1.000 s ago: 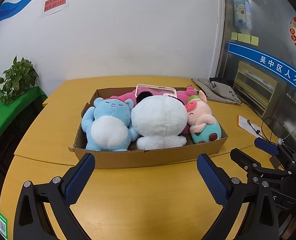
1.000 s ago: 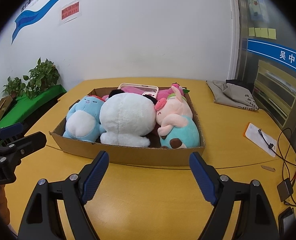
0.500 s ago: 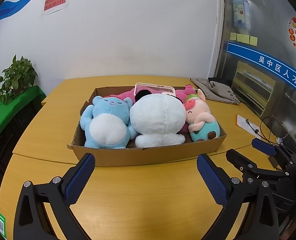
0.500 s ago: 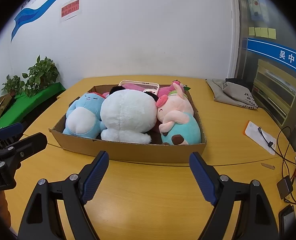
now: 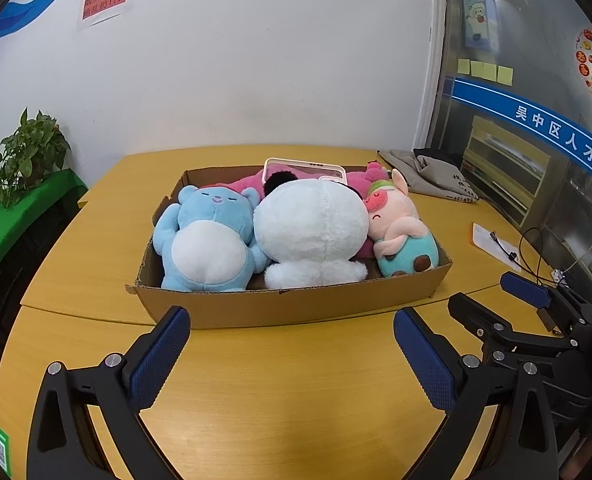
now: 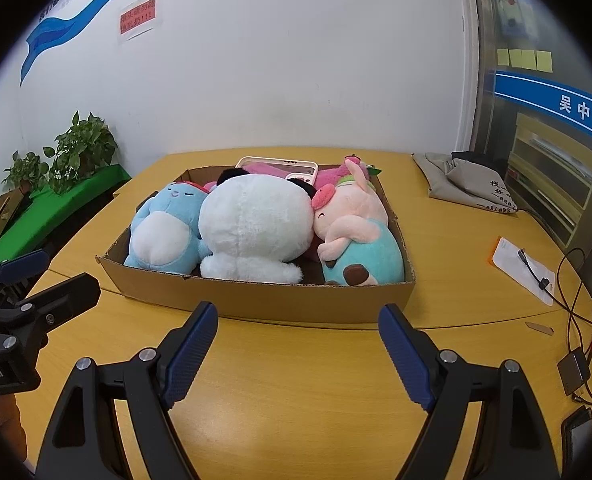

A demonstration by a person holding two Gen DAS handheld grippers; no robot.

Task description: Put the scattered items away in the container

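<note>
Cardboard box (image 5: 296,308) sat mid-counter (image 5: 276,392), used as the landmark here. Inside it, three plush toys lay side by side along the near wall: blue bear (image 5: 210,240) at the box's left end, white round plush (image 5: 311,232) in the middle, pink pig in a teal outfit (image 5: 399,236) at the right end, each touching its neighbour. Behind them, against the box's far wall, a magenta plush (image 6: 327,176) and a pink-framed mirror-like item (image 5: 303,168), both partly hidden.

Left tool (image 5: 292,356) was spread wide and holding nothing, hovering over bare counter just in front of the box's near wall. Right tool (image 6: 296,356) was likewise spread and carrying nothing, also just in front of the near wall.

Right of the box: grey cloth bag (image 6: 467,184) near the far corner, a paper sheet with a cable (image 6: 523,270) well apart.
</note>
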